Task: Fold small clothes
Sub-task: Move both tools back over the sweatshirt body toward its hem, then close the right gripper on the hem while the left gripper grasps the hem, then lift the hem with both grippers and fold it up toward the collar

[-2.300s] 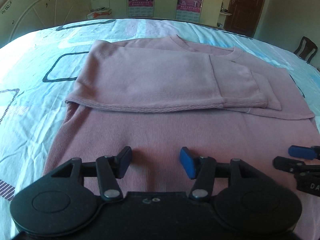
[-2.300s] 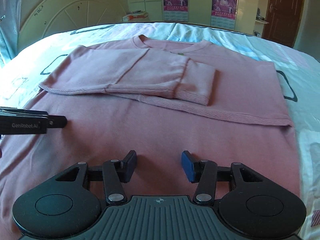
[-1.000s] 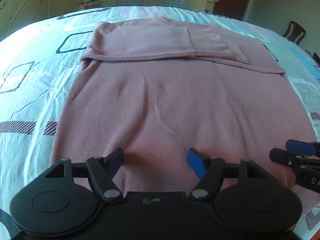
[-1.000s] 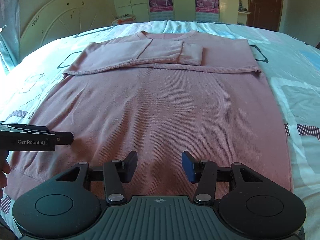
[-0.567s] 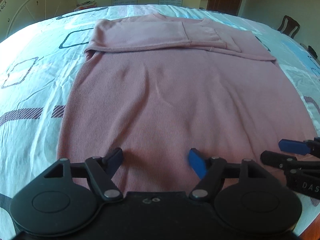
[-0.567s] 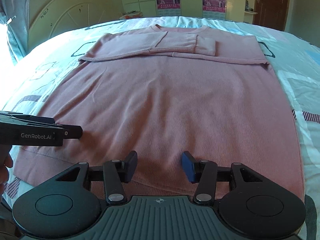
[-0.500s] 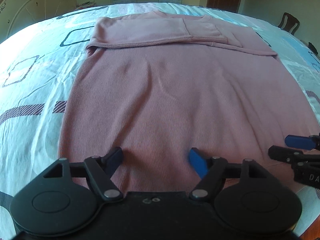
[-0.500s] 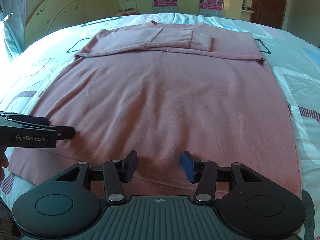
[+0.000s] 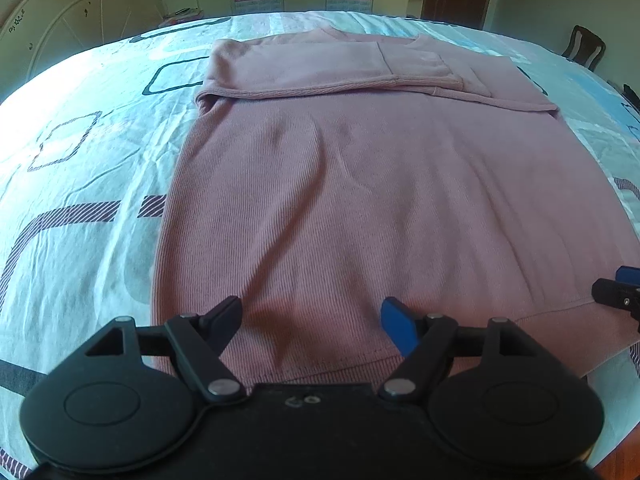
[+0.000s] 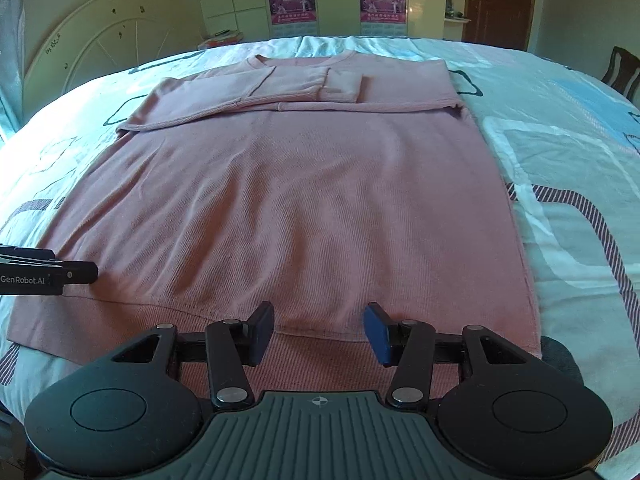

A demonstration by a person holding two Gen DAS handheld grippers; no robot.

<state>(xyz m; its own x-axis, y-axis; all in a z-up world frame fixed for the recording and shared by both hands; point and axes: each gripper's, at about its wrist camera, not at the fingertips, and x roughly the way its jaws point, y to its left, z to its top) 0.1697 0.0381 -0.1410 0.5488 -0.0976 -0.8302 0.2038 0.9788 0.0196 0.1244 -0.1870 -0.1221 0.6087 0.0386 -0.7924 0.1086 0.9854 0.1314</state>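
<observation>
- While no container appears in either view, a pink sweater (image 9: 360, 200) lies flat on a bed sheet (image 9: 88, 184), neckline at the far end and hem nearest the cameras.
- Both sleeves are folded across the chest, one overlapping the other.
- Left gripper (image 9: 312, 322) hangs over the hem near the sweater's left corner; its jaws have just been opening and stand wide, with cloth below them but nothing pinched.
- Right gripper (image 10: 319, 332) hangs over the ribbed hem band toward the right corner, jaws moderately apart, pads gripping nothing.
- Surface: pale blue sheet with dark outlined squares and striped bands, lightly creased.
- Room: a cream round-arched headboard (image 10: 104, 48) at far left, two pink posters (image 10: 292, 0) on pale cupboard doors, a brown door (image 10: 500, 0) at far right, and a dark chair (image 10: 620, 68) at the right edge.
</observation>
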